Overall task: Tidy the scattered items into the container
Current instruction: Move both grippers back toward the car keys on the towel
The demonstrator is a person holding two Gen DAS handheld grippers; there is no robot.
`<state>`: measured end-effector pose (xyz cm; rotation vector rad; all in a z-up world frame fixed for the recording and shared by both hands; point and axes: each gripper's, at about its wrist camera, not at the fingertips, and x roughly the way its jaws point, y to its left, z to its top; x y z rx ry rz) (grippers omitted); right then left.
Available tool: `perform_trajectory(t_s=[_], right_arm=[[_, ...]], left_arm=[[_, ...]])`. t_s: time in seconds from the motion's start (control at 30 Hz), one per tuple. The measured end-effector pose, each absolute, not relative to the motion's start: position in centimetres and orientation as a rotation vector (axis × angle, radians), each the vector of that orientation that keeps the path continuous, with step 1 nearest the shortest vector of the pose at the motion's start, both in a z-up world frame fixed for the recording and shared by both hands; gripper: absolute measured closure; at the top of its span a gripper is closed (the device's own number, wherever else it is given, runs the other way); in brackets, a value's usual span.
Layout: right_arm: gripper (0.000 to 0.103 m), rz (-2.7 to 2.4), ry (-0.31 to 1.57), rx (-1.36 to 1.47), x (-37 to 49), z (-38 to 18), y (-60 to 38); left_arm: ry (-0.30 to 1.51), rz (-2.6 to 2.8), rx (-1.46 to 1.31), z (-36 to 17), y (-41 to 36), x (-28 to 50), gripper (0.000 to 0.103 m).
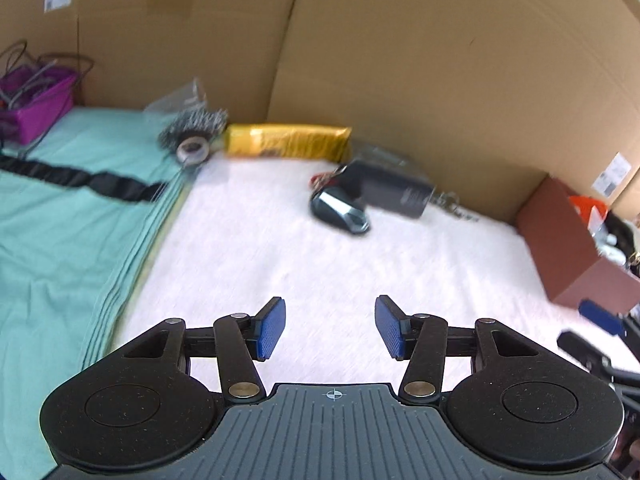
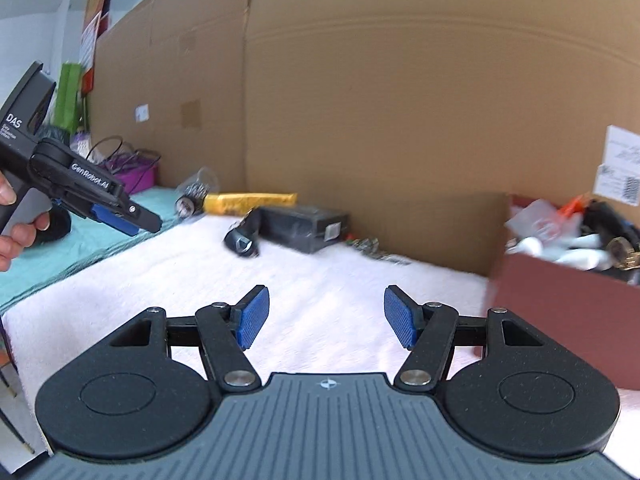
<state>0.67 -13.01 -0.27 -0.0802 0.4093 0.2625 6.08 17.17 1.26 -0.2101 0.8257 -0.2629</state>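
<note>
My left gripper (image 1: pixel 330 320) hangs open over the white fluffy mat (image 1: pixel 280 248), nothing between its blue pads. Farther along the mat lie a black computer mouse (image 1: pixel 340 210), a dark grey box (image 1: pixel 394 192), a metal chain (image 1: pixel 452 204), a yellow packet (image 1: pixel 286 142) and a tape roll (image 1: pixel 193 150). The brown container (image 1: pixel 568 248) stands at the right. My right gripper (image 2: pixel 326 312) is open and empty too, with the container (image 2: pixel 560 312), full of several items, just to its right. The mouse (image 2: pixel 240 240) and grey box (image 2: pixel 304 226) lie ahead of it. The left gripper (image 2: pixel 136 220) shows at the left.
Tall cardboard walls (image 1: pixel 400 60) close off the back. A teal cloth (image 1: pixel 60 240) with a black strap (image 1: pixel 80 180) covers the left side. A purple basket (image 1: pixel 38 108) of cables stands in the far left corner. A person's hand (image 2: pixel 20 232) holds the left gripper's handle.
</note>
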Motion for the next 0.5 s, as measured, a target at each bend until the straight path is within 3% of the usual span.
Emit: perform_trajectory(t_s=[0.5], right_arm=[[0.036,0.21,0.496,-0.025,9.7,-0.4,-12.0]], left_arm=[[0.816,-0.322,-0.328,1.4,16.6,15.8,0.038]])
